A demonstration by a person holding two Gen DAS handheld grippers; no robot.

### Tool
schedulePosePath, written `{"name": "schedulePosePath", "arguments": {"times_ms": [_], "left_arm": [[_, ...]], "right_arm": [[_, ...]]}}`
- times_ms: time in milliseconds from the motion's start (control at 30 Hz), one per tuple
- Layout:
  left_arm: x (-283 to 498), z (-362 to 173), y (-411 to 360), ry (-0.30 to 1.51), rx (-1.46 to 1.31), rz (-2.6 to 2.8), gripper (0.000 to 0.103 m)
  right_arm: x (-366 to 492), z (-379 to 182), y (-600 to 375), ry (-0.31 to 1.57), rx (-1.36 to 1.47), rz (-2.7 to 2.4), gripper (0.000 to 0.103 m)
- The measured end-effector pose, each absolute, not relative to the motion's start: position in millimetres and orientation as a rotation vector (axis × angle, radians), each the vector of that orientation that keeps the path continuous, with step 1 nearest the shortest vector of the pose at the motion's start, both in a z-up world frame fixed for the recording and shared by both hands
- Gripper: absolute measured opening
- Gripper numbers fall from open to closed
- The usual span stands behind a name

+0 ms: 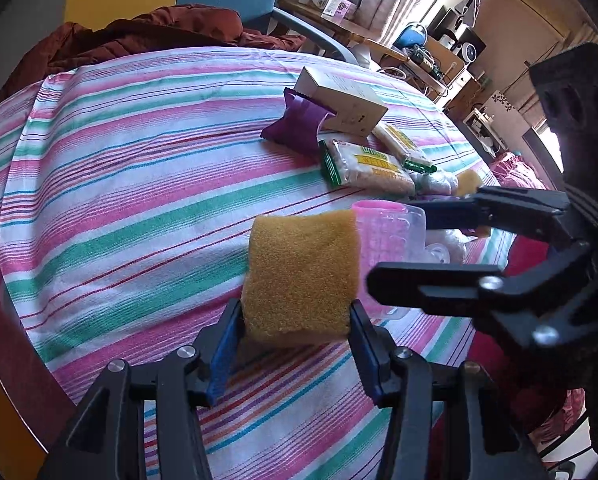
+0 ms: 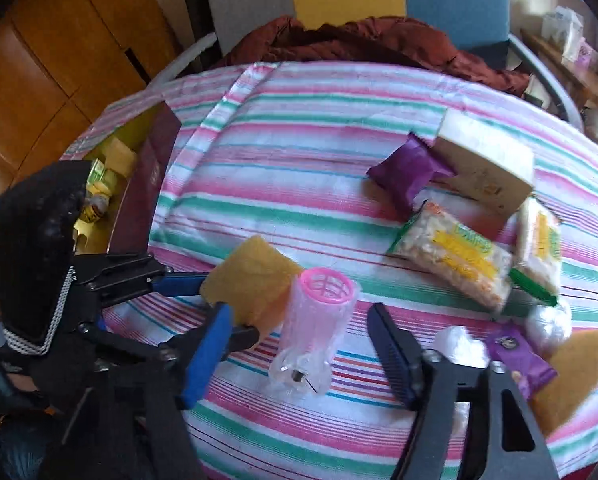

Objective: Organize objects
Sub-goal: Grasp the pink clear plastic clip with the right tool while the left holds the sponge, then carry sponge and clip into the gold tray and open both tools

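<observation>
My left gripper [image 1: 295, 312] is shut on a yellow sponge [image 1: 301, 276], held upright just above the striped tablecloth [image 1: 139, 200]. Right behind the sponge stands a clear plastic cup with a pink rim [image 1: 387, 236]. In the right wrist view that cup [image 2: 315, 320] lies tilted between the fingers of my right gripper [image 2: 299, 316]. Gaps show on both sides of it, so the pads are not pressing. The left gripper [image 2: 215, 304] with the sponge [image 2: 251, 280] sits close to the cup's left.
A purple packet [image 2: 407, 172], a white box [image 2: 483, 168] and two snack packs [image 2: 455, 264] lie at the back right. Near the right edge are a second sponge [image 2: 575, 376], a small purple packet [image 2: 519, 364] and wrapped white items [image 2: 459, 348]. A dark red open box [image 2: 147, 184] stands at the left.
</observation>
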State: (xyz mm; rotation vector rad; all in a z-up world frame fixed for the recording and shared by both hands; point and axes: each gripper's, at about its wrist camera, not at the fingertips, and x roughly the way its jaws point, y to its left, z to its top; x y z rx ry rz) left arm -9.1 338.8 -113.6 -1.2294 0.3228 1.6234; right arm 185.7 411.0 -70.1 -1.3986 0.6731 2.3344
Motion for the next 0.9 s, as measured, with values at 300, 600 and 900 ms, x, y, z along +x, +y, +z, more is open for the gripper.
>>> {"name": "schedulePosePath", "arguments": {"times_ms": [300, 600, 900], "left_arm": [[-6, -115, 339, 0.327, -1.203, 1.644, 0.051], [-1, -113, 337, 0.342, -1.185, 1.676, 0.049], [-1, -67, 278, 0.186, -1.129, 1.737, 0.049]], "right_arm": [[198, -67, 423, 0.696, -1.337, 2.282, 0.030], [214, -49, 428, 0.585, -1.280, 2.169, 0.030], [214, -9, 409, 0.615, -1.102, 2.305, 0.030]]}}
